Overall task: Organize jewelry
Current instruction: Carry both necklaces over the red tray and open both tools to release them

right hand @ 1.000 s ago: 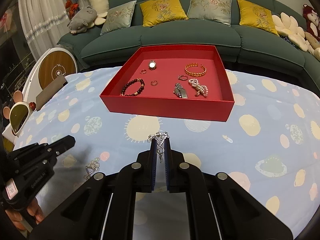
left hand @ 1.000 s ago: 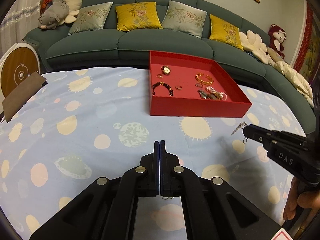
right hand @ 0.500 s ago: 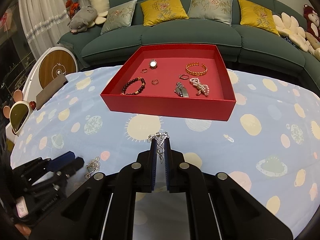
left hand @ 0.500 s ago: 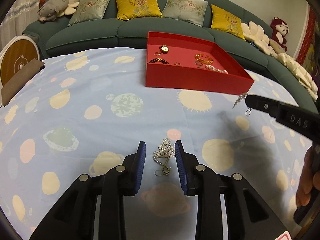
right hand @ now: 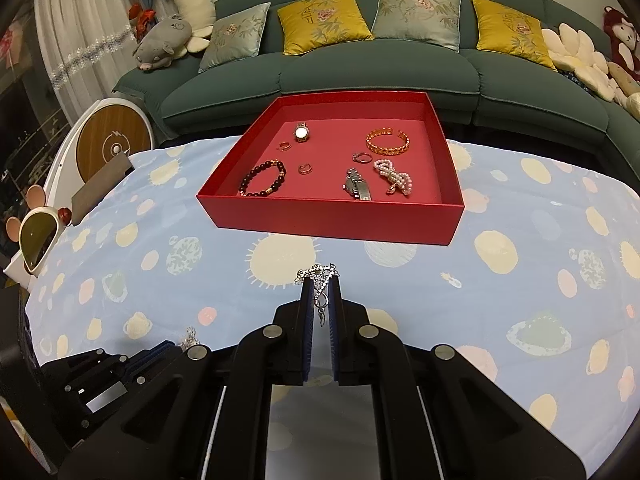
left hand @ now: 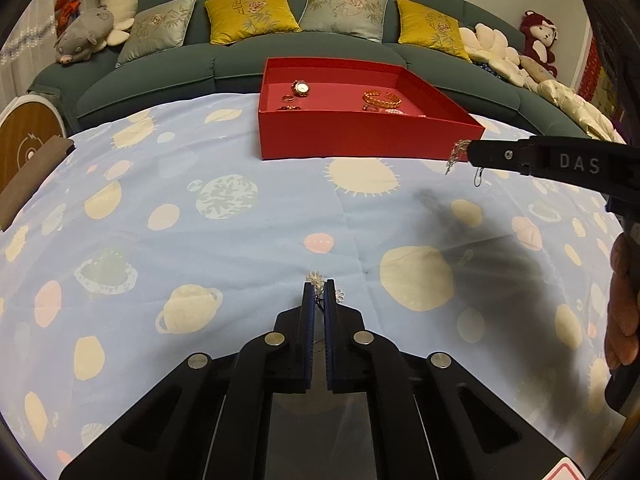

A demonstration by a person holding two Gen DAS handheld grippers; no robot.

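Observation:
A red tray (right hand: 332, 220) stands at the table's far side and holds several pieces: a watch (right hand: 301, 133), a gold bangle (right hand: 387, 141), a dark bead bracelet (right hand: 264, 179), rings and a pearl piece. It also shows in the left wrist view (left hand: 360, 136). My right gripper (right hand: 321, 282) is shut on a silver chain (right hand: 318, 274) and holds it above the cloth, short of the tray. My left gripper (left hand: 319, 286) is down at the cloth, shut on a silver flower necklace (left hand: 318, 280). The right gripper also shows in the left wrist view (left hand: 472, 152) with its chain dangling.
The table wears a light blue cloth (right hand: 520, 280) with planet prints. A green sofa (right hand: 360, 68) with cushions runs behind it. A round wooden-faced device (right hand: 112, 144) and a small mirror (right hand: 36, 232) stand off the left edge.
My left gripper opened, dropped to the cloth around the flower necklace, then closed on it. My right gripper stayed shut on its chain and barely moved.

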